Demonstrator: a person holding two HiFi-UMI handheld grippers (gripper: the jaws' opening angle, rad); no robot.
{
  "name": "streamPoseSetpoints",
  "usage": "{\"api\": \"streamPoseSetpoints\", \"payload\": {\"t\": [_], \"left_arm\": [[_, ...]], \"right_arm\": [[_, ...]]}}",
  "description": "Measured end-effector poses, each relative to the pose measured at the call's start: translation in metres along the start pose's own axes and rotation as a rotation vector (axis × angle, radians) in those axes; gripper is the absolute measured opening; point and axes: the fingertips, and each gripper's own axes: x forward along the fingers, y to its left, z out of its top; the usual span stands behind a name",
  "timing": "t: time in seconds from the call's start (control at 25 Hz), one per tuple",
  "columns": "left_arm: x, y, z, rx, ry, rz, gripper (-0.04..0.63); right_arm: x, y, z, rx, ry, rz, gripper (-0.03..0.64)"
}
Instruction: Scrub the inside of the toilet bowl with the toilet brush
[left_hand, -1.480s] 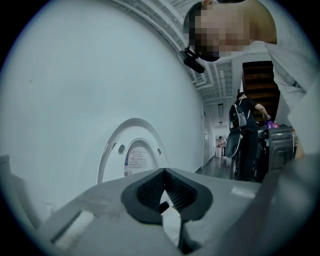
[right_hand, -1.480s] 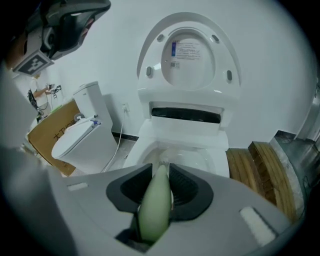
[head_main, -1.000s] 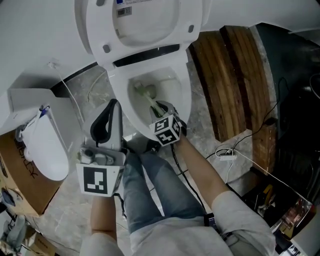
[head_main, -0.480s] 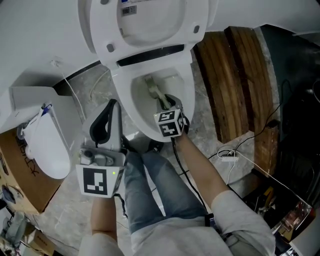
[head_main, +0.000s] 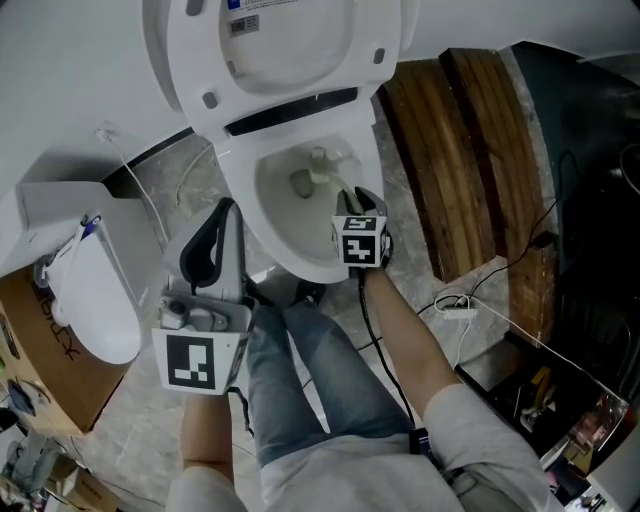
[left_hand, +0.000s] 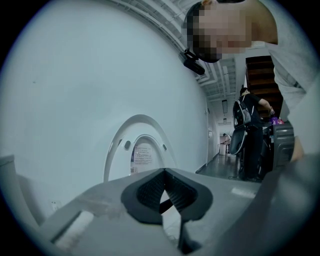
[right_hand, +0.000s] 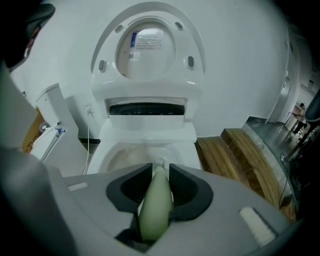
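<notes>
Marbled floor (head_main: 125, 425), toilet bowl (head_main: 372, 175) far centre. Toilet brush (head_main: 322, 165): head inside bowl, pale-green handle clenched in right tongs (right_hand: 160, 172) at the near-right rim. Left tongs (left_hand: 165, 192): pressed together, empty, near-left of bowl. Wooden steps (head_main: 470, 150): right of bowl.

One overhead, two low; toilet (head_main: 234, 188) shared.

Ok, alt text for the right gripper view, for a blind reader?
The right gripper is shut on the toilet brush, its pale green handle pointing into the open white toilet bowl. The lid stands raised behind it; wooden planks lie at right.
</notes>
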Motion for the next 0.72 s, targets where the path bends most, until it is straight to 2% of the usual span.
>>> {"api": "streamPoseSetpoints", "payload": {"t": [0.24, 0.72], "left_arm": [[0.001, -0.009, 0.005, 0.004, -0.013, -0.025, 0.003], [-0.006, -0.030, 0.009, -0.006, -0.003, -0.074, 0.003]], "right_arm": [[-0.016, -0.021, -0.011, 0.059, 0.003, -0.054, 0.106], [-0.054, -0.040, -0.044, 0.110, 0.020, -0.080, 0.106]]}}
